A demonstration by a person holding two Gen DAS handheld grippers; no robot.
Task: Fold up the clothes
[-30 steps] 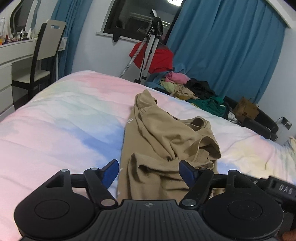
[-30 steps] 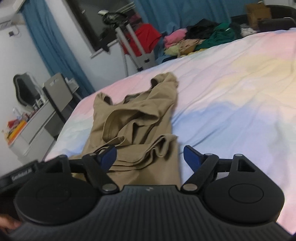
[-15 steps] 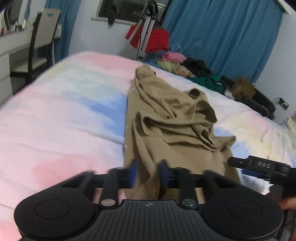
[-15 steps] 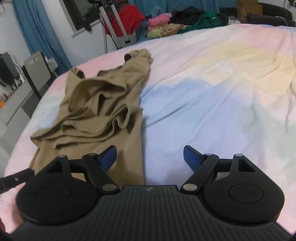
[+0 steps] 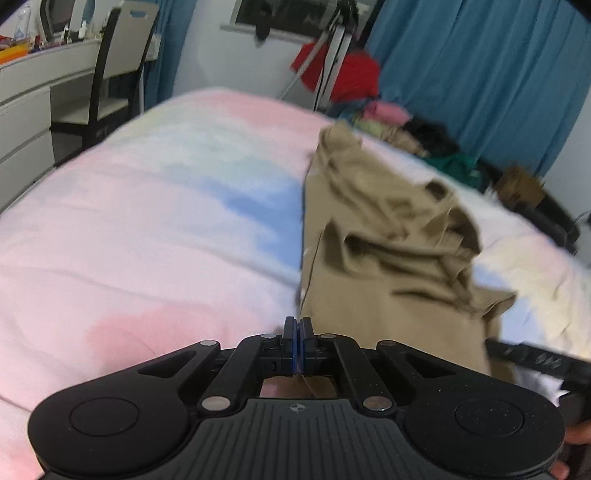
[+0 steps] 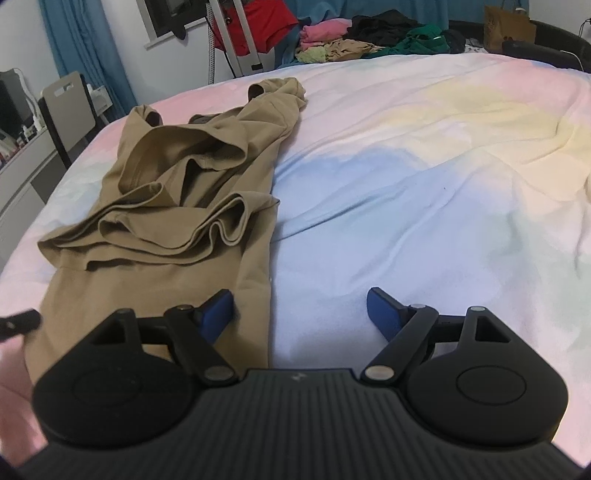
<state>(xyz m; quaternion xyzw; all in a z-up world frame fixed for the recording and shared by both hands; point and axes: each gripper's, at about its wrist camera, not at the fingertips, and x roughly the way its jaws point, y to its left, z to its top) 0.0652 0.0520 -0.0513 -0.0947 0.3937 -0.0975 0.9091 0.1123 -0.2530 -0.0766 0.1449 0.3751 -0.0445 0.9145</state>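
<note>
- Centrally, a tan garment [image 6: 177, 206] sprawled on a bedspread [image 6: 424, 192] washed in pink, blue and yellow; lengthwise along the bed, near hem closest to both cameras, far end bunched with a sleeve opening showing.
- Rumpled across the middle: several folds of cloth heaped in ridges over the flatter lower part.
- Left gripper [image 5: 297, 341]: blue pads pressed together with no gap, sitting at the near left edge of the tan garment [image 5: 388, 258]; a sliver of tan cloth visible right behind the closed pads, though whether any is actually pinched between them cannot be told.
- Left wrist view blurred throughout, so fine detail of the cloth unreadable.
- Right gripper [image 6: 301, 314]: jaws spread wide, one blue pad over the near right part of the garment, the other over bare bedspread; right edge of the garment lying between them; nothing held.
- Part of the other gripper's black body just poking in at the left edge of the right wrist view, beside the garment's near left corner.
- Beyond the bed: a pile of clothes [image 6: 369, 40] in pink, green, black and yellow-green, a red garment [image 6: 258, 22] hanging on a stand, blue curtains [image 5: 480, 74].
- Off to the left: a chair [image 5: 118, 62] pushed up to a white desk [image 5: 33, 88].
</note>
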